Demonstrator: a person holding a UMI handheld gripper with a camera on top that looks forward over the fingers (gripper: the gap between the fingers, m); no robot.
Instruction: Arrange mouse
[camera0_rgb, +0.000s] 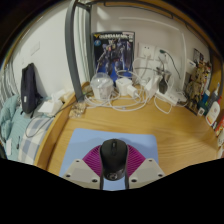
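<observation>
Black computer mouse (113, 155) pinched between magenta pads (93, 160) of tongs (113, 172); over blue mouse mat (85, 143) on wooden worktop (180, 130).

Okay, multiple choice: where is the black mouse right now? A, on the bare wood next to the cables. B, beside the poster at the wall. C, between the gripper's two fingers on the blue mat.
C: the black mouse sits between the gripper fingers, over the blue mat.
</observation>
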